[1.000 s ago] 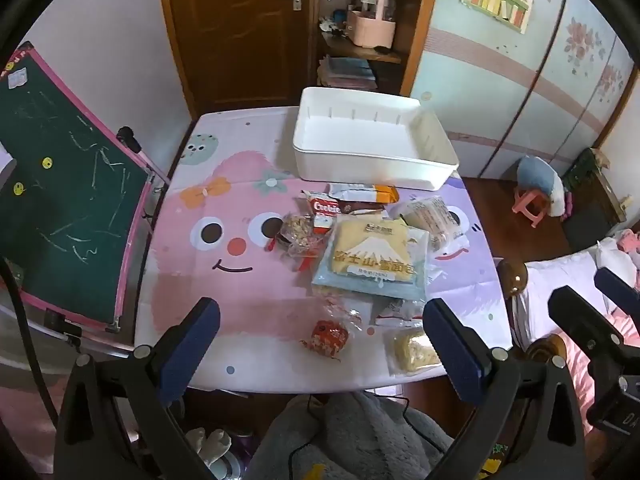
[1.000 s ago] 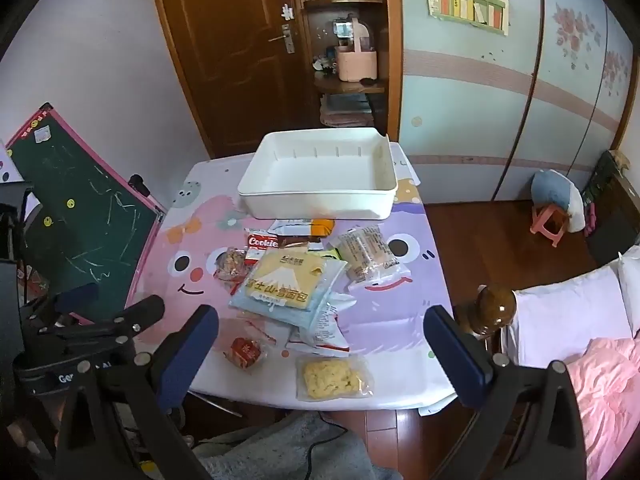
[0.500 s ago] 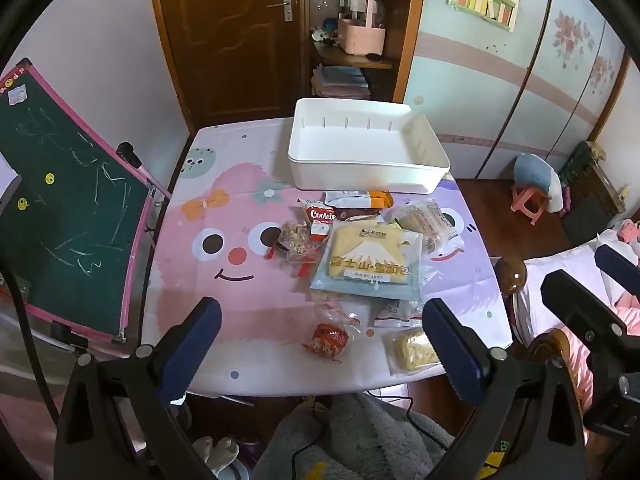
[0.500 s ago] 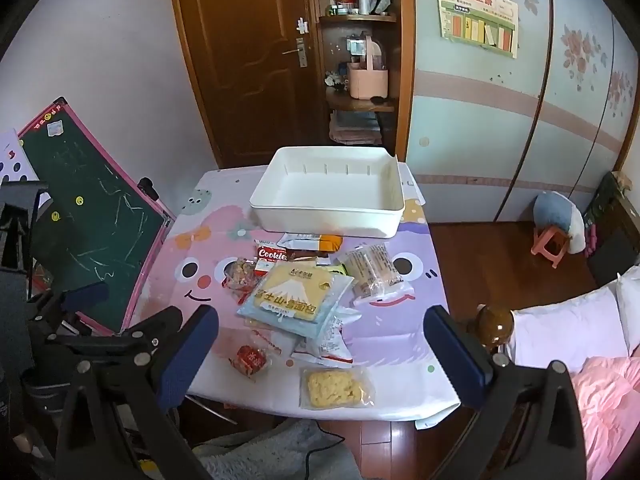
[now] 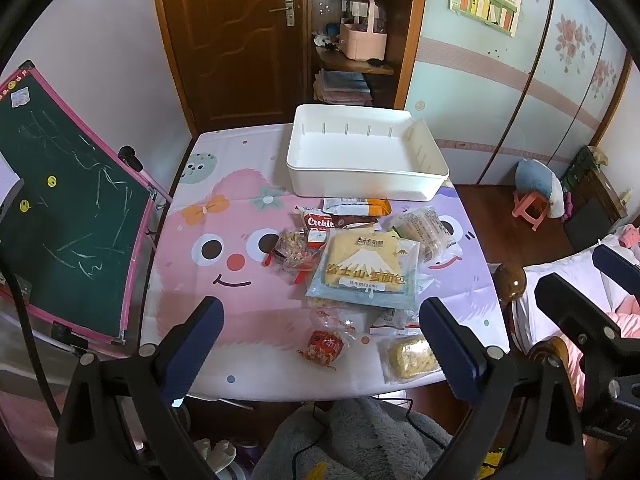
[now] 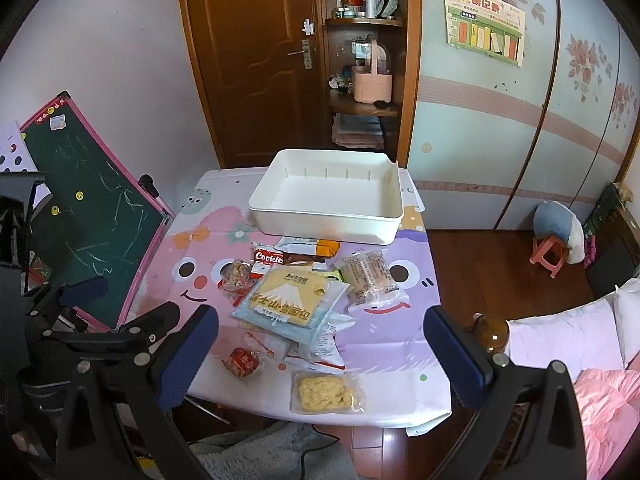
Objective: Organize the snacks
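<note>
An empty white bin stands at the far side of the table. Several snack packs lie in front of it: a large blue-and-yellow bread bag, a red Cookies pack, a clear wafer pack, a small red pack and a yellow noodle pack. My left gripper and right gripper are open, empty, held above the near table edge.
The table wears a pink and purple cartoon cloth. A green chalkboard leans at the left. A bed with pink bedding is at the right. A door and shelf stand behind the table.
Both grippers have risen and pulled back a little, so the table looks smaller and more of the wall shows. The snacks and bin have not moved.
</note>
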Demonstrator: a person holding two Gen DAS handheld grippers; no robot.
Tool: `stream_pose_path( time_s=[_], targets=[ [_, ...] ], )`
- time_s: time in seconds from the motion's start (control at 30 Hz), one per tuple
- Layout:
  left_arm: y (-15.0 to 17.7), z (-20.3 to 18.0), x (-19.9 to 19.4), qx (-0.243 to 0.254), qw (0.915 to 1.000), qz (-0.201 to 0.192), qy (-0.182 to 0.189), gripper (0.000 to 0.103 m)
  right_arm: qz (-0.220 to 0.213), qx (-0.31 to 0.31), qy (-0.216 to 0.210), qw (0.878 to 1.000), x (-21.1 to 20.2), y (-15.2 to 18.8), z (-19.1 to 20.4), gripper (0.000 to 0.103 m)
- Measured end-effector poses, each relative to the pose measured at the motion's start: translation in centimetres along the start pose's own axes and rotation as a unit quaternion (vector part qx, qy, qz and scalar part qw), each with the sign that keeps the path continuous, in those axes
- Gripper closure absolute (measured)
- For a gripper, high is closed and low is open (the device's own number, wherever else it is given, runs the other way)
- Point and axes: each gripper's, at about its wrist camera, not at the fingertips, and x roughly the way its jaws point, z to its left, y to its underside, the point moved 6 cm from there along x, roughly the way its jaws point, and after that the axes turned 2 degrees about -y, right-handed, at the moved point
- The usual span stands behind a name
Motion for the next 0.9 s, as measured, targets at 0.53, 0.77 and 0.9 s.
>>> stream_pose_path(
  time_s=[0.53,0.77,0.9],
  targets=[
    [0.3,-0.4,0.0,-0.010,0.9999,0.001,0.010,0.006,0.000,-0.001,0.000,1.000,0.2,-0.1,-0.8,0.000],
    [0.8,-0.1,0.2,-0.007,0.9999,0.009,0.011,0.006,0.007,0.002,0.001,1.000,0.5,0.4,-0.6,0.000],
    [0.9,0.1,0.6,-0.006,0.9998,0.016,0.010,0.006,0.013,0.004,0.000,1.000,0.9,0.7,-0.3,0.000]
  ],
)
